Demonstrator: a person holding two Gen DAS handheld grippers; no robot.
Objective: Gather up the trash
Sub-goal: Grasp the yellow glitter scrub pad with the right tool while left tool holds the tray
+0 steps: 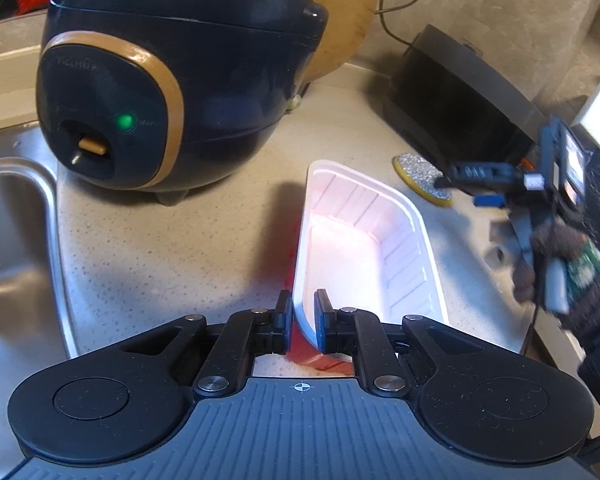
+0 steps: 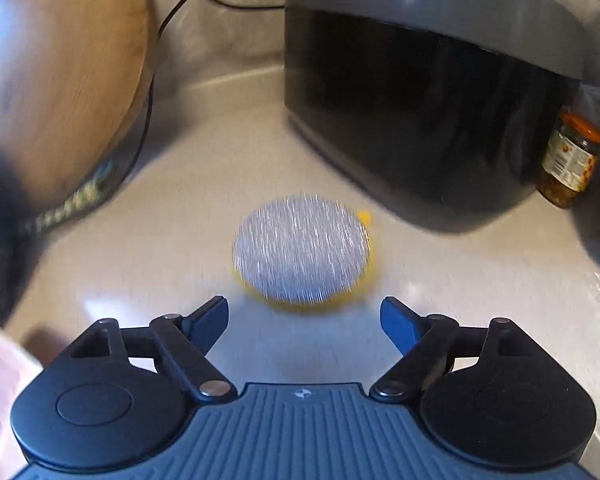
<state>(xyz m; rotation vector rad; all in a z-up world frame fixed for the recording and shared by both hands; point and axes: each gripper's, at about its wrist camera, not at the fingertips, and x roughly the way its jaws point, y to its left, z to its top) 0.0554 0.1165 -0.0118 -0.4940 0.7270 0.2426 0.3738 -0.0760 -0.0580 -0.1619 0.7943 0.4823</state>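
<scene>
Counts: two hand-held grippers, one plastic tray, one round scouring pad, one rice cooker, one black appliance, one wooden board, one jar, one steel sink.

Left gripper (image 1: 304, 312): jaws narrow, clamped on the near rim of the plastic tray (image 1: 364, 240). One pad sits outside the wall, the other inside.

The tray is white inside with ribbed walls and red on the outside. It is empty and tilted up on its side, on the speckled countertop (image 1: 160, 248) between the rice cooker (image 1: 172, 80) and the right gripper. Its near corner is hidden behind the left gripper's fingers.

Right gripper (image 2: 302, 316): jaws wide, nothing between them. The blue pads sit just short of the scouring pad (image 2: 300, 248). A gloved hand (image 1: 560, 276) holds it at the right edge of the left wrist view.

The scouring pad has a silver glittery top and a yellow edge. It lies flat on the counter, just in front of the black appliance (image 2: 420, 112).

Hard to read:
- The right wrist view is motion-blurred, so the pad's texture is smeared.
- The jar (image 2: 572, 160) has an orange lid; its label is illegible.
- The wooden board (image 2: 60, 80) and sink (image 1: 16, 240) are cut off by the frame.
- The rice cooker shows a green light; its lettering is unreadable.
</scene>
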